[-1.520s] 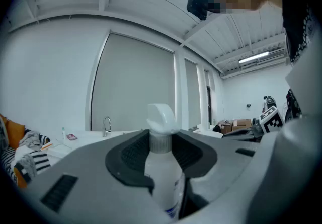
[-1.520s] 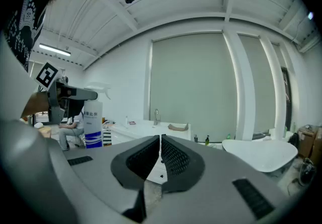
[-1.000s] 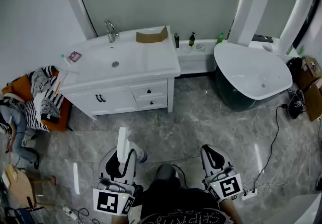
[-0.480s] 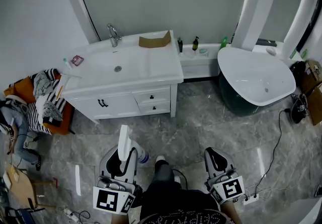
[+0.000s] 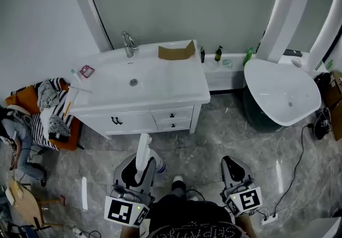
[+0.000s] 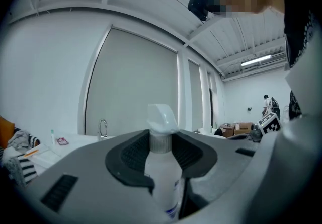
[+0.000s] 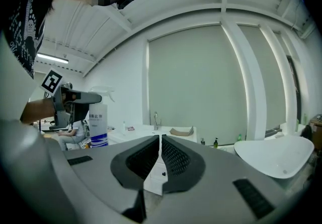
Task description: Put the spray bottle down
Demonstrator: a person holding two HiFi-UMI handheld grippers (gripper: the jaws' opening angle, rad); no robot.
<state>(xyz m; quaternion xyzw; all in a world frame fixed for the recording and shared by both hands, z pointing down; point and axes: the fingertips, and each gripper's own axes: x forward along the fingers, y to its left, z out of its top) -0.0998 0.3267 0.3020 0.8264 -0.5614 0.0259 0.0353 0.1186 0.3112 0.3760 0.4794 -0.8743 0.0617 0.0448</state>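
Observation:
A white spray bottle point(image 5: 142, 152) with a blue band stands upright between the jaws of my left gripper point(image 5: 140, 170), which is shut on its body. In the left gripper view the bottle point(image 6: 162, 167) fills the gap, its trigger head rising above my left gripper point(image 6: 162, 153). The right gripper point(image 5: 233, 170) is level over the floor, jaws together and holding nothing. In the right gripper view the jaws of this right gripper point(image 7: 160, 150) meet, and the held bottle point(image 7: 98, 128) shows at the left. Both grippers point toward the white vanity point(image 5: 176, 95).
The vanity carries a sink basin, a faucet point(image 5: 128, 44) and a cardboard piece point(image 5: 176, 51). A white bathtub point(image 5: 278, 92) stands to the right, with small bottles point(image 5: 218, 53) on the ledge between. Clothes point(image 5: 51, 108) lie at the left, and cables with a power strip point(image 5: 270, 216) at the right.
Both grippers have moved forward across the grey floor toward the vanity, which now looks nearer. The bottle stays in the left gripper's grip and the right jaws stay together.

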